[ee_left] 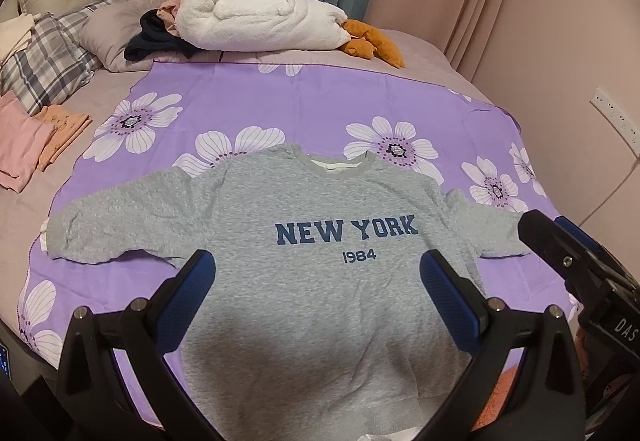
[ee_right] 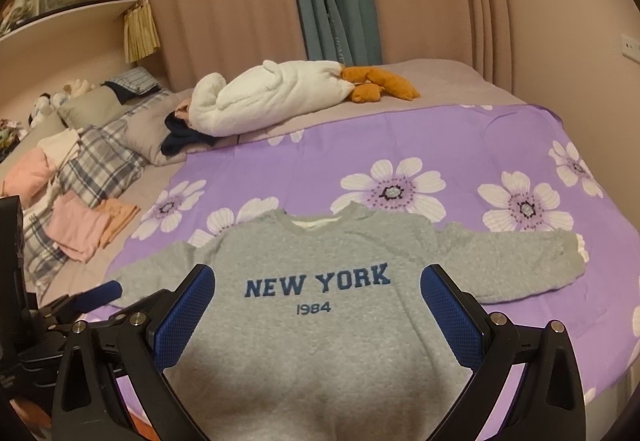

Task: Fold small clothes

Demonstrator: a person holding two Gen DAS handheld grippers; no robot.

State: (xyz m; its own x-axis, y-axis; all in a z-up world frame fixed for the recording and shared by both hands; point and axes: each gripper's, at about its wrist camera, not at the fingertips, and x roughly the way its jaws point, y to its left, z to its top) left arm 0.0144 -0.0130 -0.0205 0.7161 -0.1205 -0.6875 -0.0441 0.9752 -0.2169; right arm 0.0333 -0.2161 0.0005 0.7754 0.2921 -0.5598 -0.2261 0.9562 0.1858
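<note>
A grey sweatshirt (ee_left: 320,201) (ee_right: 320,341) printed "NEW YORK 1984" lies flat, front up, on a purple flowered sheet (ee_left: 304,105) (ee_right: 400,145), both sleeves spread sideways and the collar at the far side. My left gripper (ee_left: 316,273) hangs open above the shirt's lower chest, nothing between its blue pads. My right gripper (ee_right: 318,289) is open too, above the same area. In the left wrist view the right gripper (ee_left: 560,241) shows at the right edge by the sleeve. In the right wrist view the left gripper (ee_right: 100,293) shows at the left.
Folded pink and orange clothes (ee_left: 36,141) (ee_right: 88,225) lie left of the sheet beside plaid pillows (ee_left: 44,65). A white plush blanket (ee_left: 260,17) (ee_right: 264,97), dark clothes and orange plush pieces (ee_left: 372,41) lie at the far side. Curtains and walls stand behind and to the right.
</note>
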